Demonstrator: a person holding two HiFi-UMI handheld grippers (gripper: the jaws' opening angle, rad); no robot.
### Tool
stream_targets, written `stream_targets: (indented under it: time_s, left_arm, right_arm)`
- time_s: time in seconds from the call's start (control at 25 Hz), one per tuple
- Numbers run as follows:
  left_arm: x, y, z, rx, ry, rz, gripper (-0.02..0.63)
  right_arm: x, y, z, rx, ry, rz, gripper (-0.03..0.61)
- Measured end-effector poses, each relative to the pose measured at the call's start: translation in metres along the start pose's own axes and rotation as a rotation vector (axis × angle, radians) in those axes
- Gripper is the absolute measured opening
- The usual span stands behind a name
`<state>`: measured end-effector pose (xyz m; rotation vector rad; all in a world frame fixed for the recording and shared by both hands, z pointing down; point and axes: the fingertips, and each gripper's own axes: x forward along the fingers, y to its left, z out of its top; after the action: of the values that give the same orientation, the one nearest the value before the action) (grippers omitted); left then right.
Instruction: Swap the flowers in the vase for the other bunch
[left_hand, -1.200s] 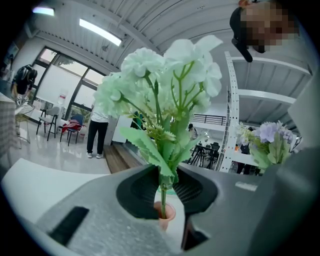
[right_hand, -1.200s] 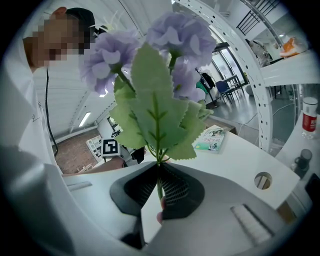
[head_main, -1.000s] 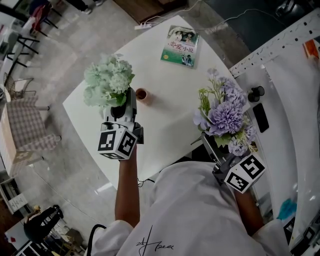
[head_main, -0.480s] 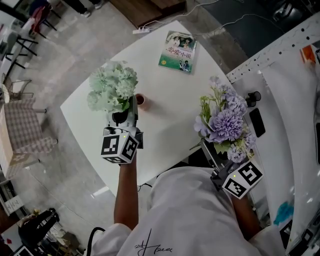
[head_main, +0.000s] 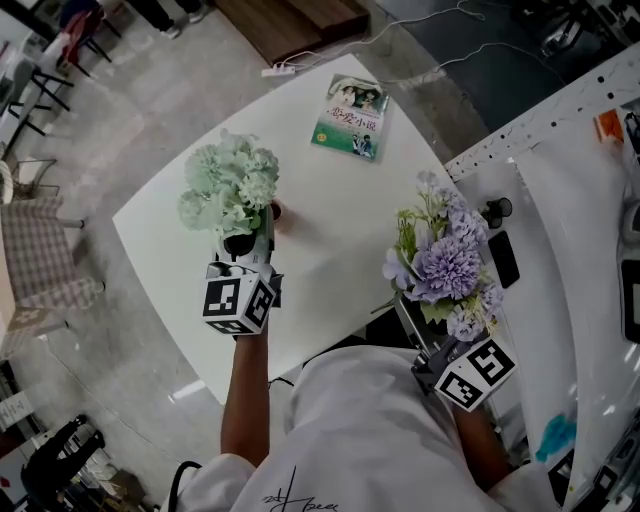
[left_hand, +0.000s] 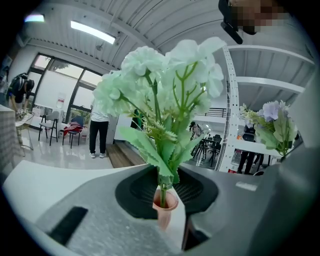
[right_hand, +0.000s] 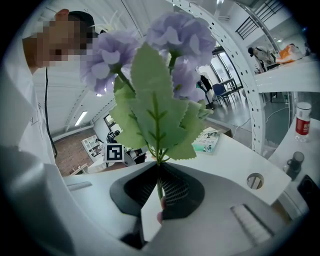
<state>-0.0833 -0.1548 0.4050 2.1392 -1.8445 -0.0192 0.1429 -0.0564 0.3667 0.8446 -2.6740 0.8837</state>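
A small terracotta vase (head_main: 275, 211) stands on the white table (head_main: 330, 240), mostly hidden under the pale green flower bunch (head_main: 230, 185). My left gripper (head_main: 260, 224) is shut on that bunch's stem. In the left gripper view the stem (left_hand: 162, 182) runs down between the jaws into the mouth of the vase (left_hand: 165, 206). My right gripper (head_main: 410, 306) hangs off the table's near right edge, shut on the stem of the purple bunch (head_main: 445, 265). In the right gripper view, that stem (right_hand: 159, 187) is pinched where the jaws meet, with leaves and purple blooms (right_hand: 150, 65) above.
A book (head_main: 349, 117) lies at the table's far corner. A white perforated shelf frame (head_main: 560, 110) runs along the right, with a dark flat device (head_main: 503, 260) beside it. A checked chair (head_main: 40, 250) stands left of the table. People stand far off in the hall.
My left gripper has carried the green bunch rightward to the vase, which stood apart and uncovered before and is now mostly under the blooms. The right gripper has kept still with the purple bunch.
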Motion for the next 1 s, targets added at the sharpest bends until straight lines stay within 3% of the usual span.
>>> stream_targets:
  time_s: [0.28,0.76,1.0]
  left_arm:
    - [0.001,-0.003,-0.010,0.054,0.042,0.005,0.086]
    - [0.000,0.002,-0.019,0.061,0.068,0.005,0.115]
    - [0.000,0.002,-0.026,0.040,0.072,-0.016,0.189]
  right_arm:
    - [0.004,0.002,-0.005,0.006,0.016,0.015,0.025]
    - [0.014,0.009,-0.010,0.018,0.049,0.024,0.025]
    - [0.021,0.012,-0.015,0.021,0.063,0.040,0.025]
